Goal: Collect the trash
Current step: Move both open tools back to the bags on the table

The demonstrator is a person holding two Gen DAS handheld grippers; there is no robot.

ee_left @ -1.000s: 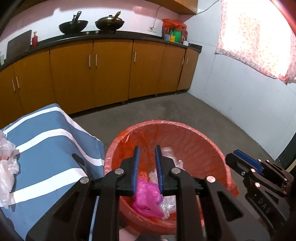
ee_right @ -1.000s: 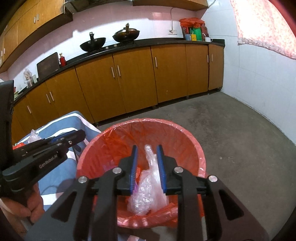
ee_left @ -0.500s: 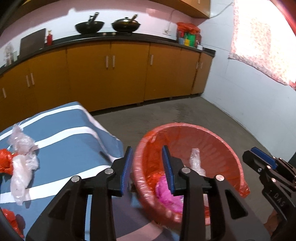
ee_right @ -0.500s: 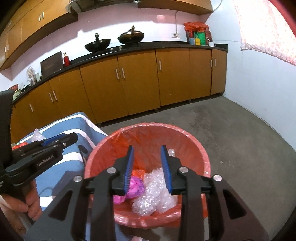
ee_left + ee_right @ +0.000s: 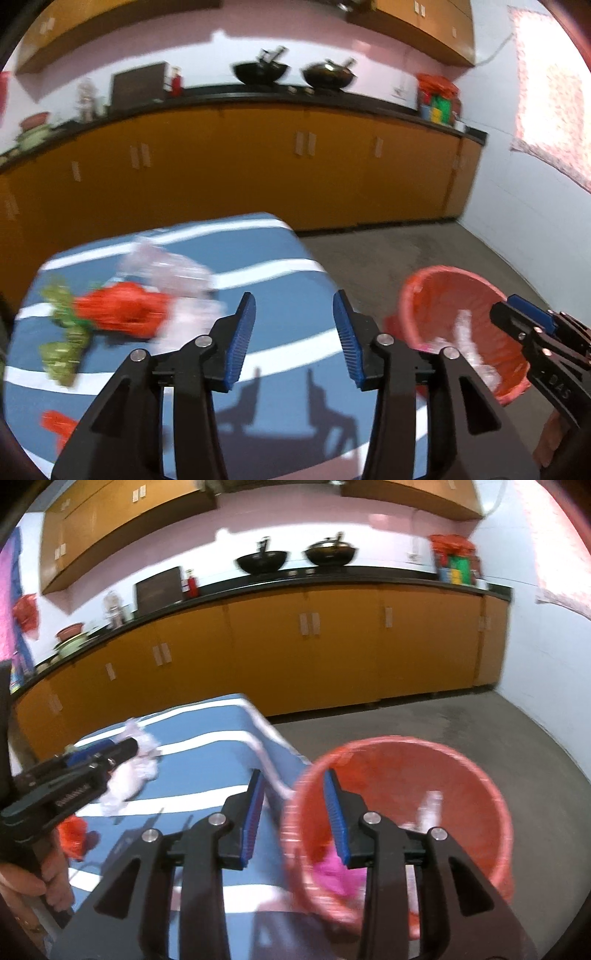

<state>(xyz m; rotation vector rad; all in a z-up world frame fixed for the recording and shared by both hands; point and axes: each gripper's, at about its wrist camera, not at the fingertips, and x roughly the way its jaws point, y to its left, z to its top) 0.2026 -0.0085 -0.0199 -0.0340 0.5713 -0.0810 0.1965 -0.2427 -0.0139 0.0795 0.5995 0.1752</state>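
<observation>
A red-lined bin (image 5: 454,317) (image 5: 399,812) stands on the floor right of the blue striped table (image 5: 280,295) (image 5: 207,746); pink plastic (image 5: 332,875) and clear plastic (image 5: 472,354) lie inside it. On the table lie a red bag (image 5: 122,314), clear plastic (image 5: 173,277) (image 5: 129,775) and green scraps (image 5: 62,332). My left gripper (image 5: 293,336) hangs over the table, jaws opening, nothing between them. My right gripper (image 5: 293,814) sits over the bin's left rim, jaws opening and empty.
Orange cabinets (image 5: 332,646) under a black counter with two woks (image 5: 295,557) run along the back wall. Grey floor (image 5: 461,723) lies between table, bin and white right wall. Another red scrap (image 5: 59,428) lies at the table's near left. A hand (image 5: 33,878) holds the left gripper.
Both grippers let go of their plastic into the bin, opened wider, and swung left; the left one now looks over the table, the right one at the bin's left rim.
</observation>
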